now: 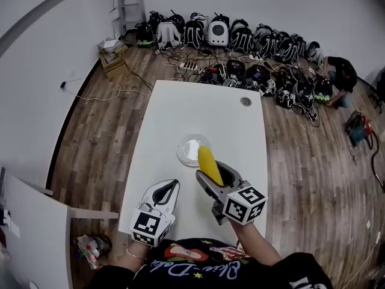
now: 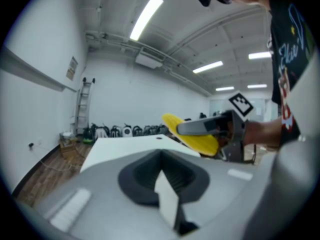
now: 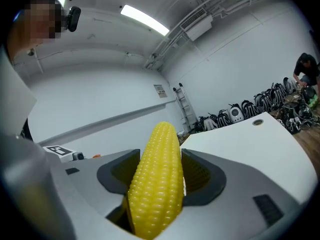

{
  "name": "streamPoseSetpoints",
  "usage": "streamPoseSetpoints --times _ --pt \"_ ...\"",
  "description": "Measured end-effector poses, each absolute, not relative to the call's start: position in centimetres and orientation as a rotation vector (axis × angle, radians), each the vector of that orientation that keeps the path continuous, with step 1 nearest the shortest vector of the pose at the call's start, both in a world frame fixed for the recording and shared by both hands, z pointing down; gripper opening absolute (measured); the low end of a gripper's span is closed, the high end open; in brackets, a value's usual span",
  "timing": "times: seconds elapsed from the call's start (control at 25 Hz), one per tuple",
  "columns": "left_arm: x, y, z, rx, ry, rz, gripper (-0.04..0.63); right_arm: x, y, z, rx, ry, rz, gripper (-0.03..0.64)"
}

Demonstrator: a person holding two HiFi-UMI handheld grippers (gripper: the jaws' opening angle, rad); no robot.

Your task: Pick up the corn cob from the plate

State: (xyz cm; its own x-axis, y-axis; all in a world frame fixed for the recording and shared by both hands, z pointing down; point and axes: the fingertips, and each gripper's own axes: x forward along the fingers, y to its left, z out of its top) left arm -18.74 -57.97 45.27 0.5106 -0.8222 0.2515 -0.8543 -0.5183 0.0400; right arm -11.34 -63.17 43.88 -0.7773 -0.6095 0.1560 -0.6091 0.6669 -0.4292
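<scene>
Right arm reaches forward over table (image 1: 180,110) | my right gripper (image 1: 215,172) pinches the corn cob (image 1: 209,163), raised beside the plate (image 1: 187,153) | my left gripper (image 1: 172,187) near me, jaws pressed together, empty

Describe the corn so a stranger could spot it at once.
Find the long white table on the wood floor, then the small round plate towards the person's end of it. At the plate's right edge, the right gripper is shut on the corn, whose tip points away from the person. It is the only yellow thing there, a bumpy, tapered cob.
</scene>
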Motion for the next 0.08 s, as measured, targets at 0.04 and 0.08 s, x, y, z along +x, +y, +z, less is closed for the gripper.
streamPoseSetpoints --times 0.04,0.08 --pt "-18.75 -58.00 45.26 2.587 -1.450 0.304 0.000 -11.38 -63.21 43.72 -1.043 2.867 -0.737 0.270" --pt "-18.76 -58.04 45.26 2.584 -1.450 0.306 0.002 -11.43 -63.25 43.57 -1.037 2.867 -0.737 0.270"
